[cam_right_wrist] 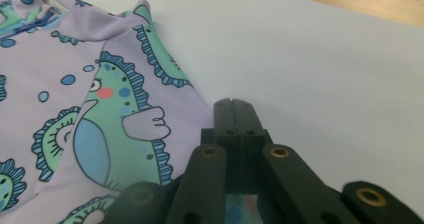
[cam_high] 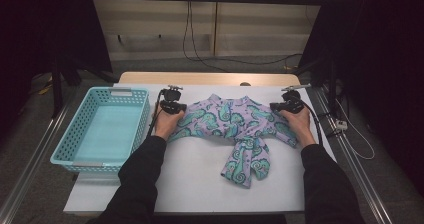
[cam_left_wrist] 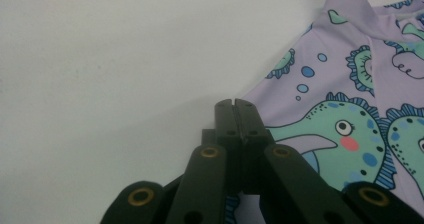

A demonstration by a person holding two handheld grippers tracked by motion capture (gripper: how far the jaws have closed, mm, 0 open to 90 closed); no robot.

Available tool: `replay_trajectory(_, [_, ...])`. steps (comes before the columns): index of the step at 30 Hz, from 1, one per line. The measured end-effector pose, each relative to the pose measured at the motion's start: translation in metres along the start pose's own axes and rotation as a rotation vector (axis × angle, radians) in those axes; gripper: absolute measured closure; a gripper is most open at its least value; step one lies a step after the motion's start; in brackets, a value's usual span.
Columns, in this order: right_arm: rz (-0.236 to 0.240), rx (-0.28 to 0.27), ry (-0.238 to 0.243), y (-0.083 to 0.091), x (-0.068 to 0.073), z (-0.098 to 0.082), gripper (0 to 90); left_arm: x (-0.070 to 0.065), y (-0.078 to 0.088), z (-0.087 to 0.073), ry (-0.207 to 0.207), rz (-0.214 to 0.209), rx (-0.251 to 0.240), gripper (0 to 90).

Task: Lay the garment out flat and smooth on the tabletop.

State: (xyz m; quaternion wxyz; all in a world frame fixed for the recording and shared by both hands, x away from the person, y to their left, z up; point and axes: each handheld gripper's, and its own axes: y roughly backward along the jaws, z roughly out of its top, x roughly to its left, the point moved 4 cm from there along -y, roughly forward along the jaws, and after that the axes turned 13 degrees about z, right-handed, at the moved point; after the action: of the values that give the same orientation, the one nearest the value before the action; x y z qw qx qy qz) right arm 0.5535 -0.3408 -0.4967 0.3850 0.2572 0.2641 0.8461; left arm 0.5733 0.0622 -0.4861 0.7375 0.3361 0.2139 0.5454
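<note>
In the high view, a lilac garment [cam_high: 235,126] with a teal seahorse print lies on the white counter [cam_high: 200,184], in the middle of the frame. Its upper part is spread wide from left to right, and a narrower bunched part hangs down toward the lower middle of the frame.

The left gripper [cam_high: 173,106] is at the left end of the garment, a little left of the centre of the frame. In the left gripper view its two black fingers [cam_left_wrist: 226,118] stand pressed together, with no gap between them, right at the edge of the fabric [cam_left_wrist: 345,109]. The cloth passes under them at the bottom of that frame, so they seem to pinch the edge, but the exact contact is hidden by the fingers themselves.

The right gripper [cam_high: 286,105] is at the right end of the garment, right of the centre in the high view. In the right gripper view its fingers [cam_right_wrist: 225,115] are also fully closed together at the border of the fabric [cam_right_wrist: 100,124], and some printed cloth is visible just below them.

A light blue plastic basket [cam_high: 70,149] stands on the left side of the high view, just beside the counter sheet and apart from the garment.
</note>
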Motion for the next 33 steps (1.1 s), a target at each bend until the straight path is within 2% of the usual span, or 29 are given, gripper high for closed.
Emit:
replay_trajectory(2, [-0.012,-0.003,0.012,-0.005,-0.001,0.005,90.0,0.0,0.0,0.004,0.001,0.024,-0.008,90.0])
replay_trajectory(6, [-0.059,-0.008,0.033,-0.012,-0.004,0.013,90.0,0.006,-0.003,0.008,0.04,0.057,-0.022,90.0])
replay_trajectory(8, [-0.073,-0.015,0.021,-0.012,-0.008,0.015,90.0,0.011,-0.004,0.007,0.046,0.06,-0.014,90.0])
replay_trajectory(10, [-0.082,-0.018,0.019,-0.011,-0.01,0.015,90.0,0.012,-0.004,0.005,0.077,0.04,-0.018,90.0])
replay_trajectory(11, [-0.06,-0.025,0.016,-0.01,-0.01,0.015,90.0,0.011,-0.003,0.005,0.068,0.034,-0.012,89.5])
replay_trajectory(12, [-0.04,-0.022,0.023,-0.009,-0.009,0.015,90.0,0.008,-0.002,0.005,0.055,0.039,-0.014,85.7])
replay_trajectory(14, [-0.029,-0.007,0.042,-0.005,-0.003,0.014,88.2,0.004,0.001,0.006,0.04,0.018,-0.022,76.5])
replay_trajectory(17, [-0.007,-0.034,0.044,0.005,0.005,0.012,81.1,-0.003,0.01,0.008,0.012,0.012,-0.058,58.5])
replay_trajectory(21, [0.005,-0.026,0.058,0.019,0.015,-0.001,73.4,-0.012,0.03,0.007,-0.013,-0.017,-0.116,45.5])
replay_trajectory(23, [0.022,-0.038,0.058,0.027,0.023,-0.007,69.4,-0.017,0.041,0.005,-0.037,-0.032,-0.142,42.3])
replay_trajectory(26, [0.034,-0.017,0.097,0.038,0.042,-0.014,63.7,-0.023,0.057,-0.004,-0.027,-0.069,-0.172,38.9])
replay_trajectory(28, [0.045,-0.03,0.118,0.047,0.056,-0.015,60.9,-0.027,0.066,-0.012,-0.024,-0.095,-0.181,37.8])
replay_trajectory(30, [0.06,-0.042,0.14,0.054,0.071,-0.018,60.2,-0.033,0.075,-0.021,-0.036,-0.102,-0.184,35.7])
replay_trajectory(33, [0.087,-0.041,0.178,0.062,0.095,-0.025,60.1,-0.043,0.089,-0.034,-0.077,-0.118,-0.189,35.6])
